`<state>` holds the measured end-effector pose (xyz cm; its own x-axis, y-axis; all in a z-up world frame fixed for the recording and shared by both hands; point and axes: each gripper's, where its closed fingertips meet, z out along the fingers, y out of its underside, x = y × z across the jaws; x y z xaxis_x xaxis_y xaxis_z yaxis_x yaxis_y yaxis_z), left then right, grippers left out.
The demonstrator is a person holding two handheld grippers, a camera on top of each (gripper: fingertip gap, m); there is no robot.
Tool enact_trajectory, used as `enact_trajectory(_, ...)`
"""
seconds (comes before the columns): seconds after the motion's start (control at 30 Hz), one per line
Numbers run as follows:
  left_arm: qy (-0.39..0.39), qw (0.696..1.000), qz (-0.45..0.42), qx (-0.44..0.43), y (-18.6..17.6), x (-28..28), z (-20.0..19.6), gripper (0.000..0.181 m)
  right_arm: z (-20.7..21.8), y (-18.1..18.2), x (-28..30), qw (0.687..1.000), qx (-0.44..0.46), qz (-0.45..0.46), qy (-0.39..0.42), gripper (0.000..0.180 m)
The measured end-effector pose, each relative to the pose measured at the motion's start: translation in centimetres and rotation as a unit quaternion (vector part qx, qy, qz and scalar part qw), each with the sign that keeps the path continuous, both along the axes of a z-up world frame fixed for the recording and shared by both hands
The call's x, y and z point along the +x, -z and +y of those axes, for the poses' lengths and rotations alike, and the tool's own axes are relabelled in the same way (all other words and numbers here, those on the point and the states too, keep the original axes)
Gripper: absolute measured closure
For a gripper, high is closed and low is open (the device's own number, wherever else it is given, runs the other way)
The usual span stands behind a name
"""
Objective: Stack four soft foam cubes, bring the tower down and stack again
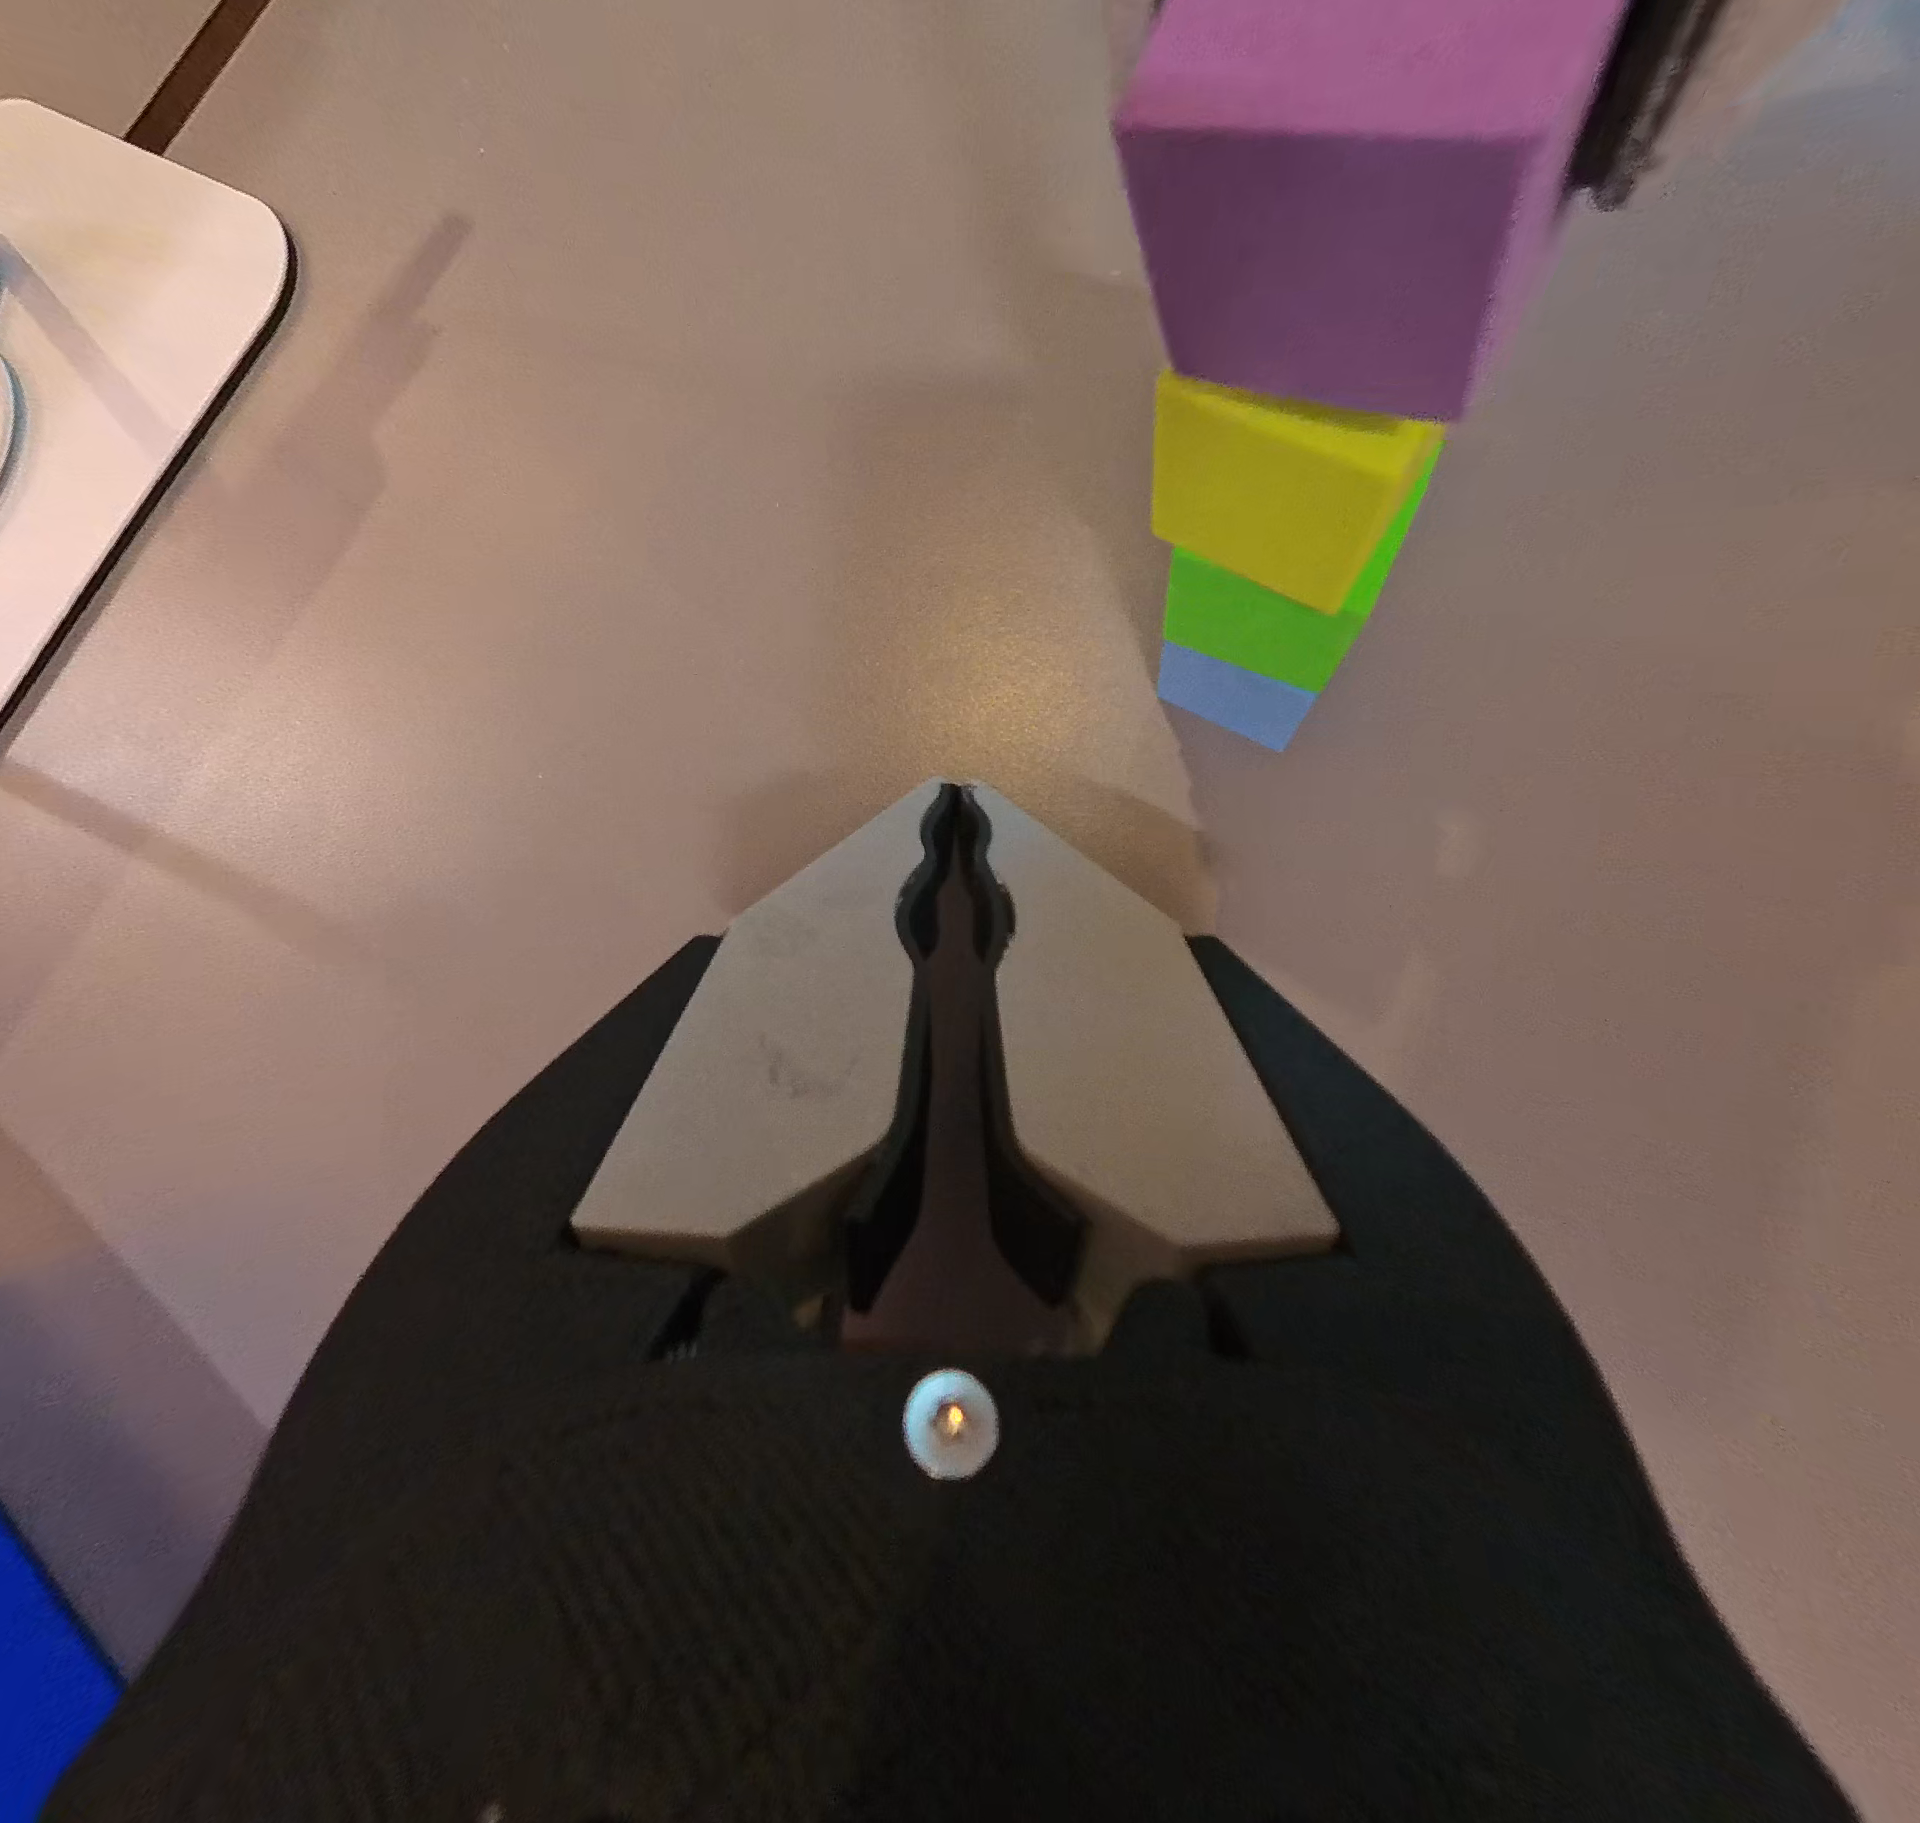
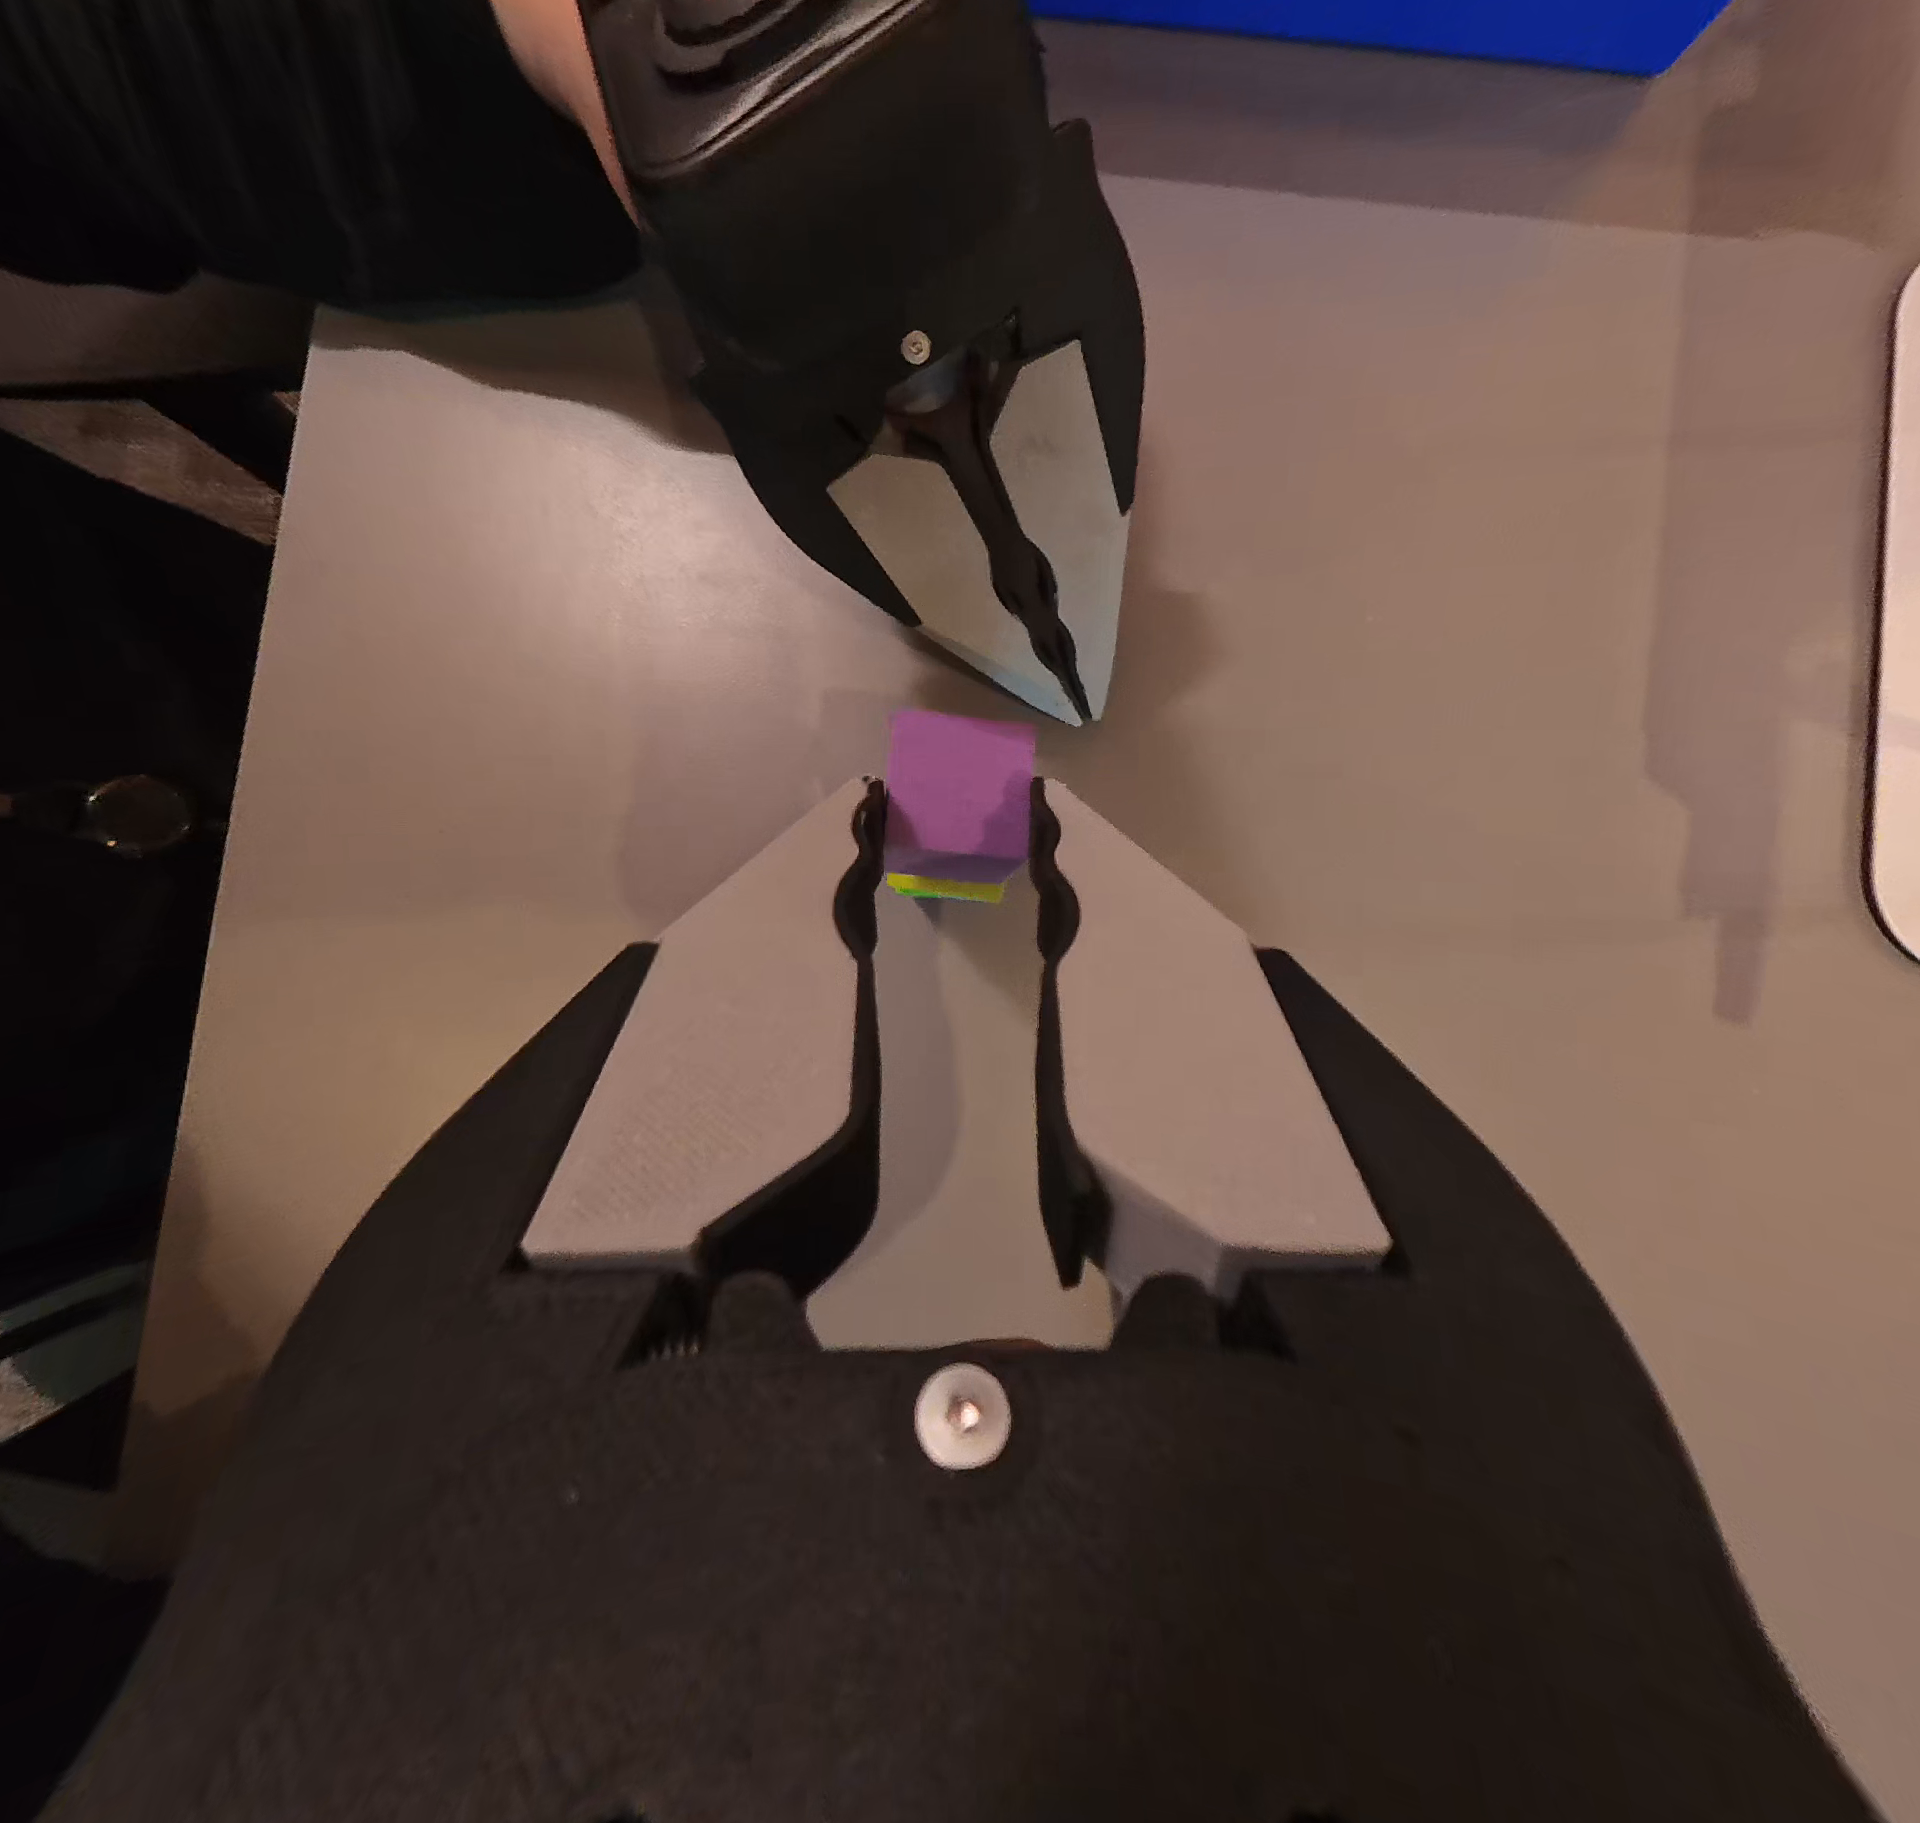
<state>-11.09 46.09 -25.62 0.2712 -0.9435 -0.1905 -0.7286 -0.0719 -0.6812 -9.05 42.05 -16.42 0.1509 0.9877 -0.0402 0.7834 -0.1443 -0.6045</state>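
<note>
Your right gripper (image 2: 956, 805) holds its jaws on either side of the purple cube (image 1: 1340, 163), the fourth and topmost piece of a tower standing on the counter (image 1: 727, 423), with the yellow cube (image 1: 1273, 495), green cube (image 1: 1252, 625) and blue cube (image 1: 1231, 703) beneath it; whether the fingertips (image 2: 1042, 817) press the foam or merely flank it cannot be told. Your left gripper (image 1: 958, 794), jaws closed on nothing, hovers just beside the stack. The yellow cube sits twisted on the green one, so the column looks touchy. If you are setting the purple cube down, square it over the yellow one first, open the jaws slowly and evenly, then draw straight back, since soft foam may cling and drag. Keep the idle left gripper clear of the tower.
</note>
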Motion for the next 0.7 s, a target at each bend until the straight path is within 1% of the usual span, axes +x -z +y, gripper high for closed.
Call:
enact_trajectory(0.37,0.000,1.000,0.000,-0.001,0.0,0.0,0.0,0.181,0.1,0.6,0.3,1.000,0.005,-0.011,0.012,0.154)
enact_trajectory(0.4,0.000,1.000,0.000,-0.001,0.0,0.0,0.0,0.181,0.0,0.6,0.3,1.000,0.002,-0.012,0.011,0.151)
enact_trajectory(0.5,0.000,1.000,0.000,-0.001,0.0,0.0,0.0,0.181,0.0,1.2,0.5,0.999,-0.004,-0.027,0.020,0.125)
enact_trajectory(0.53,0.000,1.000,0.000,-0.001,0.0,0.0,0.0,0.181,0.0,1.4,0.6,0.999,-0.006,-0.032,0.025,0.119)
enact_trajectory(0.7,0.000,1.000,0.000,0.001,0.0,0.0,0.0,0.181,0.4,0.7,0.8,0.999,0.001,-0.021,0.032,0.118)
